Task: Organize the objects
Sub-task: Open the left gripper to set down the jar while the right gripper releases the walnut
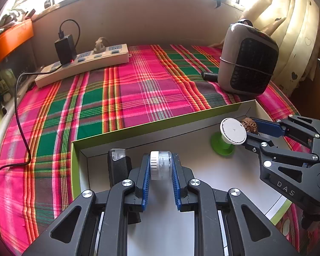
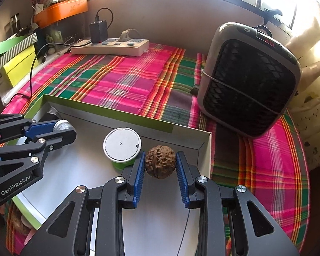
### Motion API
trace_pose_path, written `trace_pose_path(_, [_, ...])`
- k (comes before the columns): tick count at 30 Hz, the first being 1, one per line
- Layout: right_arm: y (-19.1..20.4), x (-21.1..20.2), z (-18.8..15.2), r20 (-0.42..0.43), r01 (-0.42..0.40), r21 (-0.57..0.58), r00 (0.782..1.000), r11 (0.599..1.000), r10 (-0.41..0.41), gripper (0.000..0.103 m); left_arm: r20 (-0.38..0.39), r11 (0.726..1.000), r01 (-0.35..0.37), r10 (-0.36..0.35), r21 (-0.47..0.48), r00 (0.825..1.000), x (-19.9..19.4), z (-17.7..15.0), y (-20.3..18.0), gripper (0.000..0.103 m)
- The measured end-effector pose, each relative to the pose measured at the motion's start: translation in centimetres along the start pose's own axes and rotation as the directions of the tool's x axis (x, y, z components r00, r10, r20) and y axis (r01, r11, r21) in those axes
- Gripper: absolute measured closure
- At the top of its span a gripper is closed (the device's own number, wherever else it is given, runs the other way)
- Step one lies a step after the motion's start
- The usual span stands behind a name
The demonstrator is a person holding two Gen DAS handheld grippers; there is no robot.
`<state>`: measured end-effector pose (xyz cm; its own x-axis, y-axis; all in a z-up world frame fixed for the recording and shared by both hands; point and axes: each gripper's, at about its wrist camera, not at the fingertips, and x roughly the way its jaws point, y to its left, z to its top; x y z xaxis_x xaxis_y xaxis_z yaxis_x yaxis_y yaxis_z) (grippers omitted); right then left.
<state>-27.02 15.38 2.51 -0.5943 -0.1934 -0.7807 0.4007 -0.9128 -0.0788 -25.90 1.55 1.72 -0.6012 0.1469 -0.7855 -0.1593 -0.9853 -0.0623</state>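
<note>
A shallow green-edged box (image 1: pixel 138 129) is seen lying on a plaid cloth (image 1: pixel 138 81), with both handheld grippers held over its pale floor. The left gripper (image 1: pixel 160 166) is closed on a small white-and-clear wheel (image 1: pixel 160 165), which is pinched on edge between the blue pads (image 1: pixel 146 183) near the box's left corner. Just beside that gripper, a black lighter (image 1: pixel 118 166) with a clear top is seen against the box's left wall. The right gripper (image 2: pixel 160 166) is closed on a brown walnut (image 2: pixel 160 164), which is held between its ribbed blue pads (image 2: pixel 138 177) close to the far right corner of the box (image 2: pixel 108 109). Just left of the walnut, a green spool (image 2: pixel 122 147) with a white round top is seen standing upright on the box floor. Beyond the box, a grey fan heater (image 2: pixel 249 81) is seen standing on the cloth at the right, and a cream power strip (image 2: pixel 111 48) with a black charger (image 2: pixel 98 31) plugged in is seen at the far left, below a bright window.
</note>
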Motion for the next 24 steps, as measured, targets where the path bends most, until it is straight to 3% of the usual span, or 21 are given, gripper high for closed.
trace_pose_path(10, [0.38,0.00,0.00,-0.003,0.000,-0.005,1.000,1.000,0.000,0.073,-0.009,1.000,-0.003,0.003,0.001,1.000,0.12,-0.04,0.06,0.085])
trace_pose_path(18, [0.41,-0.11,0.01,0.002,0.012,-0.006,1.000,1.000,-0.012,0.072,-0.019,1.000,0.003,-0.003,0.001,1.000,0.16,-0.03,0.27,0.077])
trace_pose_path(24, [0.42,-0.28,0.14,0.014,0.019,-0.010,1.000,1.000,-0.019,0.065,-0.019,1.000,0.002,-0.002,0.003,1.000,0.12,-0.04,0.25,0.075])
